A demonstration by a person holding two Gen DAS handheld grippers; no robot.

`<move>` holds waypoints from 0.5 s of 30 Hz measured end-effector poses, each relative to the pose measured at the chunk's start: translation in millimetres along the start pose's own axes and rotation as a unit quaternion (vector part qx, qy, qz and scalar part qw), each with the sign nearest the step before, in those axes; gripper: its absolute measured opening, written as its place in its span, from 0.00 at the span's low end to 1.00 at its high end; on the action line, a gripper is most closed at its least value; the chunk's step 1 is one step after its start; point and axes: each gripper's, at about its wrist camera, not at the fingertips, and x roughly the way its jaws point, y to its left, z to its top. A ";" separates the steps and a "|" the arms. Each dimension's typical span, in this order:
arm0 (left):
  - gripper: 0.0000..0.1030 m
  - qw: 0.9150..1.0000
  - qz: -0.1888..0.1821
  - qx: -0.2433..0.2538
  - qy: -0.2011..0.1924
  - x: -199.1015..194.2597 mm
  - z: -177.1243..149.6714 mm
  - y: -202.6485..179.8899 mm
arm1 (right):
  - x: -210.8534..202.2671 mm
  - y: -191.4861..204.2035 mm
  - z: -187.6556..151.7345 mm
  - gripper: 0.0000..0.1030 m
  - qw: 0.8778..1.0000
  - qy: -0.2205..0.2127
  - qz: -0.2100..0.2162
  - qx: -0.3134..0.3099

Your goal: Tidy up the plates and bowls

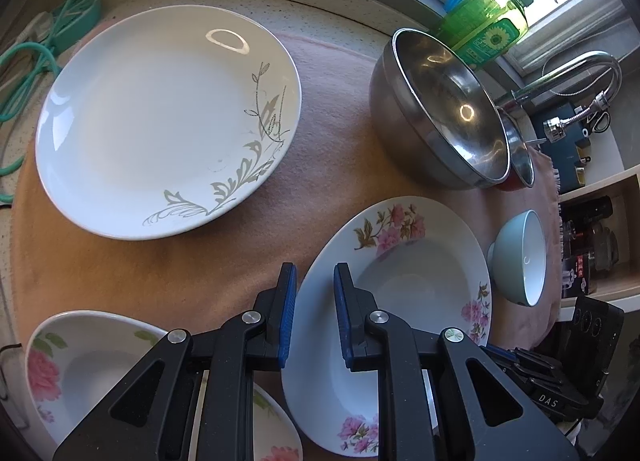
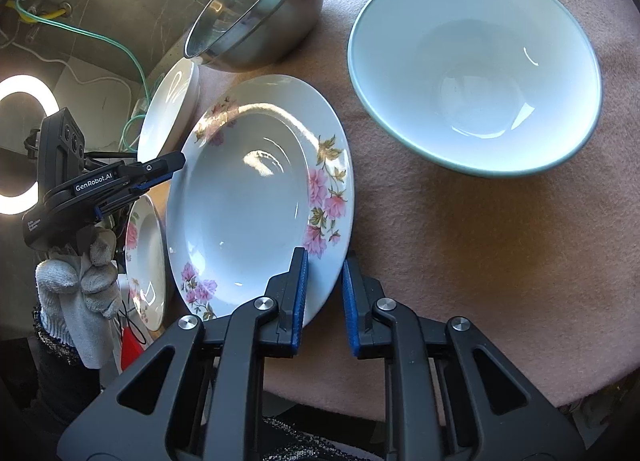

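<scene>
Floral plates (image 2: 256,189), three; bowls (image 2: 476,65), three

Pink-flowered white plate (image 2: 256,197), pale blue-green bowl (image 2: 476,69), pink cloth (image 2: 460,261)

Left gripper (image 1: 315,285) and right gripper (image 2: 324,273): jaws parted.

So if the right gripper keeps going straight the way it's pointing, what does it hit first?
Most likely the rim of the pink-flowered plate. The right gripper is open, and the plate's near edge sits between its fingers, though it is hard to tell whether it is low enough to touch. Beyond that lies only the pink cloth.
</scene>
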 end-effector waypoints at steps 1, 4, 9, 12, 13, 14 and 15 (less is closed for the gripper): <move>0.17 1.000 0.000 -0.001 0.000 0.0 -1.0 -0.6 | -0.5 0.9 -0.6 0.17 1.000 0.001 -0.003 -0.003; 0.17 1.000 0.002 0.002 0.001 0.5 -4.0 -3.2 | -2.7 -1.3 -1.9 0.17 1.000 0.003 -0.006 -0.004; 0.17 1.000 0.002 0.003 0.003 2.0 -9.9 -10.0 | -2.1 -1.9 -4.2 0.17 1.000 0.008 -0.008 -0.002; 0.17 1.000 0.002 0.004 0.004 2.7 -14.5 -14.0 | -0.8 -1.3 -4.3 0.17 1.000 0.010 -0.010 -0.002; 0.17 1.000 0.002 0.004 0.005 2.8 -15.7 -14.7 | -1.1 -2.1 -5.7 0.17 1.000 0.010 -0.010 -0.002; 0.17 1.000 0.001 0.004 0.005 2.9 -17.2 -15.8 | -1.1 -2.7 -6.0 0.17 1.000 0.011 -0.010 -0.001; 0.17 1.000 0.002 0.004 0.005 2.9 -18.7 -17.0 | -1.1 -3.5 -7.4 0.17 1.000 0.012 -0.010 -0.001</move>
